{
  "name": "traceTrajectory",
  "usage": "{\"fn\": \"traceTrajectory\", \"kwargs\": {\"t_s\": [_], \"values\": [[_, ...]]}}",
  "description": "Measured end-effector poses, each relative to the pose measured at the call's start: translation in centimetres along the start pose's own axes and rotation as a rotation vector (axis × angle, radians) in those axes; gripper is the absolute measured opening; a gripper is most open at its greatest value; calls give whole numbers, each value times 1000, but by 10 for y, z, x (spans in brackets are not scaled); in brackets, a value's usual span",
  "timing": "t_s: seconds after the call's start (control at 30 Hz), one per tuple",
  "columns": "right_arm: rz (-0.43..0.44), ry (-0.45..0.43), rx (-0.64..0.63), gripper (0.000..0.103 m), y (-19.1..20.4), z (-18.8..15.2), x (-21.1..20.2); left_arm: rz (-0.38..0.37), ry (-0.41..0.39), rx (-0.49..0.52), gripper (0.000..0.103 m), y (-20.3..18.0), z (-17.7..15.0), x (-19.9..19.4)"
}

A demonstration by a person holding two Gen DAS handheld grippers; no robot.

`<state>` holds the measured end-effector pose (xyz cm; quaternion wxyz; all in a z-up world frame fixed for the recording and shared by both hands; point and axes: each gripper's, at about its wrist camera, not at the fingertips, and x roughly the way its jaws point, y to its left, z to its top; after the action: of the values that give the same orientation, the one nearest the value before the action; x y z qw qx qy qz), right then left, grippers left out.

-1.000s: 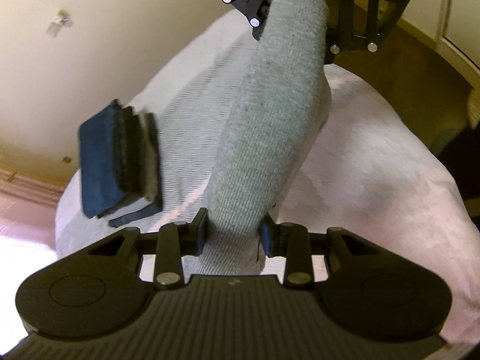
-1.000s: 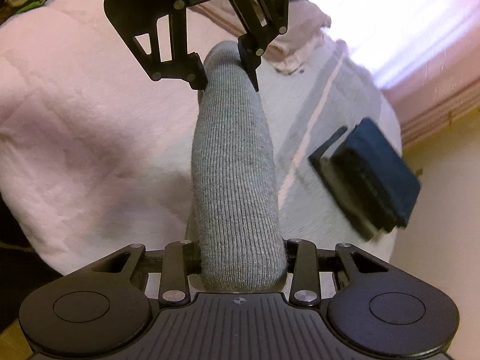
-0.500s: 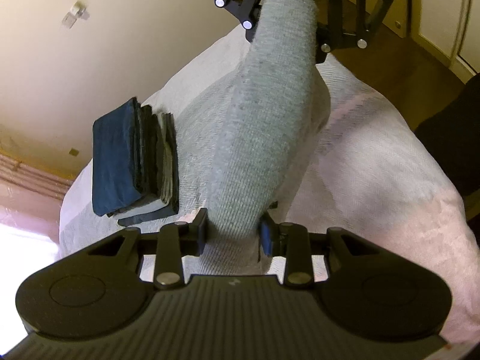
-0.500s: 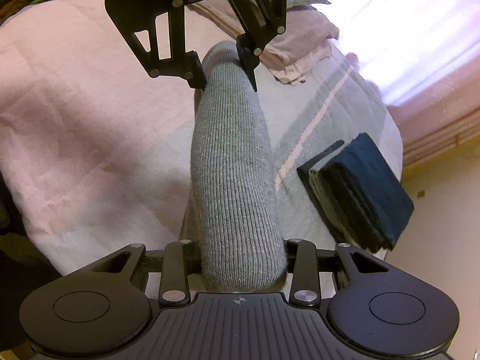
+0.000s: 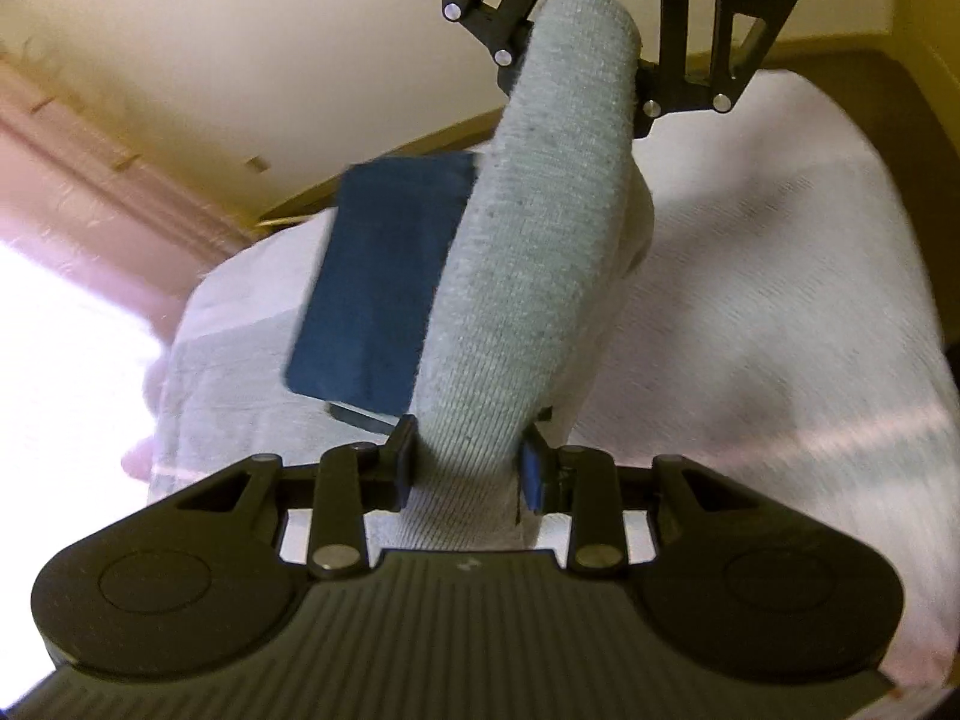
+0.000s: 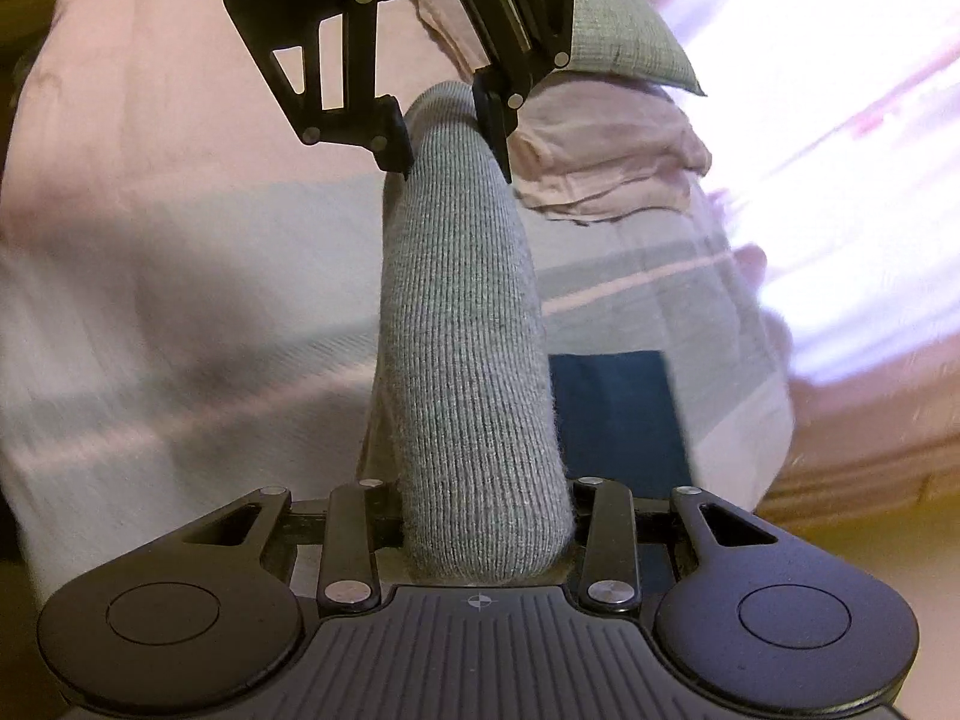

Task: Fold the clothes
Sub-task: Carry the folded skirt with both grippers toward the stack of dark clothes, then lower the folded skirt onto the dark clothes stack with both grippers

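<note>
A folded grey knit garment [image 5: 540, 252] stretches as a thick roll between the two grippers, held up above the bed. My left gripper [image 5: 468, 465] is shut on its near end in the left wrist view, and shows at the top of the right wrist view [image 6: 450, 138]. My right gripper [image 6: 486, 531] is shut on the other end, and appears at the top of the left wrist view [image 5: 576, 84]. The garment [image 6: 468, 360] hides the bed right below it. A stack of folded dark blue clothes [image 5: 378, 282] lies on the bed just beside and under the roll, also seen in the right wrist view [image 6: 618, 414].
The bed has a pale pink and grey striped cover [image 5: 780, 300]. A grey pillow [image 6: 624, 42] and crumpled pink cloth [image 6: 606, 162] lie at its head. A cream wall [image 5: 240, 30] and a wooden floor strip [image 5: 384, 162] border the bed. A bright window glare [image 6: 840, 150] fills one side.
Both grippers have carried the grey garment sideways toward the dark blue stack, which now sits right beside and partly under the roll. The grip on both ends is unchanged.
</note>
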<state>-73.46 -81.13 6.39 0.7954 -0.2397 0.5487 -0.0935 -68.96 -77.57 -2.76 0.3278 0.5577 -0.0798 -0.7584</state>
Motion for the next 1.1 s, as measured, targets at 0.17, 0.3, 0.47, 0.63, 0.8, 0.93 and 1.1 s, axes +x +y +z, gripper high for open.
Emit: {"fn": "traceTrajectory", "kwargs": {"t_s": [0.17, 0.3, 0.47, 0.63, 0.8, 0.93, 1.1], "values": [[-29, -24, -51, 33, -83, -29, 38, 83, 12, -77, 29, 59, 33, 42], [-94, -10, -98, 33, -145, -42, 78, 144, 19, -111, 29, 106, 50, 86], [-278, -38, -165, 34, -188, -63, 121, 300, -20, -144, 29, 150, 59, 133], [-419, -67, -242, 35, -134, -114, 214, 408, -33, -159, 29, 113, 42, 210], [-441, -73, -308, 40, -66, -153, 273, 306, 54, -130, 29, 25, 7, 289], [-484, -72, -302, 45, -61, -162, 264, 381, 0, -139, 33, 5, -5, 279], [-471, -29, -232, 45, -44, -156, 245, 378, -11, -109, 29, 8, -8, 276]]}}
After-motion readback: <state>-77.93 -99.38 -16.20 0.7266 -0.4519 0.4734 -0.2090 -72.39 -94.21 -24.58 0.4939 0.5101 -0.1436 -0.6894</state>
